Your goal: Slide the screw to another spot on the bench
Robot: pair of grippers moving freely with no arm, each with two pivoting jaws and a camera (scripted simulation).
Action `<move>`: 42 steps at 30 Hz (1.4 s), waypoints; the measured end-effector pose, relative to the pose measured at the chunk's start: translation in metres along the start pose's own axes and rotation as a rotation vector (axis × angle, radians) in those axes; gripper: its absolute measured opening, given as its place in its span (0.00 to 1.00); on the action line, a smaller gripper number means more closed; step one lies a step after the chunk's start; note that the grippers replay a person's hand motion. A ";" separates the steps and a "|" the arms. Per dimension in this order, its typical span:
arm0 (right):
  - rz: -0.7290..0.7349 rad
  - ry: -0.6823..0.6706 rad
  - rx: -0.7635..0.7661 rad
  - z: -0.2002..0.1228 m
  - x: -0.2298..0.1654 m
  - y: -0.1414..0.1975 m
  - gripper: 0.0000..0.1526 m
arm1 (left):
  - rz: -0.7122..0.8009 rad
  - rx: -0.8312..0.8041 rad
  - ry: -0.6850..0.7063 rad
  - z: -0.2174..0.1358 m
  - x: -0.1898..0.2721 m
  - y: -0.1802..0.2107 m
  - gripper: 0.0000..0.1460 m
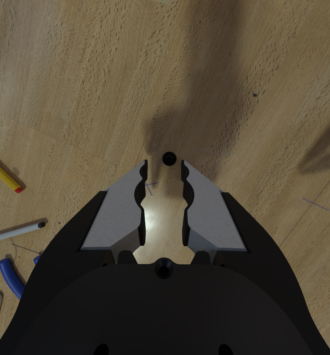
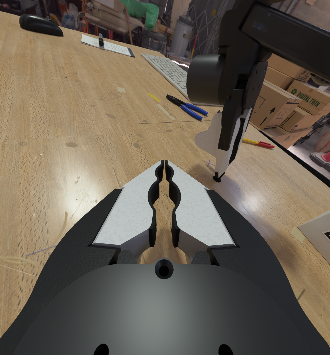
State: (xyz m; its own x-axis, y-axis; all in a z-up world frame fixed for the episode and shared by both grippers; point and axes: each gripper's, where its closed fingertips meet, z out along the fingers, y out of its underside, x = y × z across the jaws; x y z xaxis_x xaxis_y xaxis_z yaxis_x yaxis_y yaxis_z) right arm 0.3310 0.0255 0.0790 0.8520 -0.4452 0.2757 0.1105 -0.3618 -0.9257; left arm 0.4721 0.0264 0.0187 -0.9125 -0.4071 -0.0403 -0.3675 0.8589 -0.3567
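Observation:
A small black screw point(image 1: 169, 158) stands head-up on the wooden bench point(image 1: 102, 76), just beyond my left gripper's point(image 1: 163, 162) tips. The left gripper is open, pointing down, its fingers either side of the screw's near edge. In the right wrist view the screw point(image 2: 217, 178) sits on the bench right under the left gripper point(image 2: 222, 172); I cannot tell whether they touch. My right gripper point(image 2: 163, 162) is shut and empty, low over the bench point(image 2: 64, 134), to the left of the screw.
Blue-handled pliers point(image 2: 187, 107), a white keyboard point(image 2: 166, 71), a notepad with a marker point(image 2: 106, 45), a black mouse point(image 2: 39, 26) lie farther off. A yellow-red pen point(image 2: 258, 143) lies by the right edge; it also shows in the left wrist view point(image 1: 4, 174). A box point(image 2: 325, 244) stands at right.

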 end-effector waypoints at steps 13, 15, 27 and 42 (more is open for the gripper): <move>-0.010 -0.008 0.000 0.000 -0.002 0.000 0.01 | 0.029 -0.009 -0.004 0.006 0.004 0.003 0.05; -0.011 -0.010 0.000 0.000 -0.003 0.000 0.01 | 0.029 -0.012 0.005 0.006 0.006 0.005 0.05; -0.009 -0.014 0.008 -0.001 -0.003 -0.002 0.01 | 0.106 -0.115 0.188 -0.014 0.071 0.049 0.05; 0.018 0.004 0.026 -0.002 0.002 -0.004 0.01 | -0.060 0.691 -0.139 -0.103 0.051 -0.005 0.31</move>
State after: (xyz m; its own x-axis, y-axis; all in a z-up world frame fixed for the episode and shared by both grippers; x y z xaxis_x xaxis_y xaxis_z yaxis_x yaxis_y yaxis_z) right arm 0.3311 0.0249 0.0837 0.8521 -0.4544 0.2598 0.1085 -0.3322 -0.9370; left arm 0.4094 0.0332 0.1142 -0.8460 -0.5227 -0.1047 -0.1758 0.4589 -0.8709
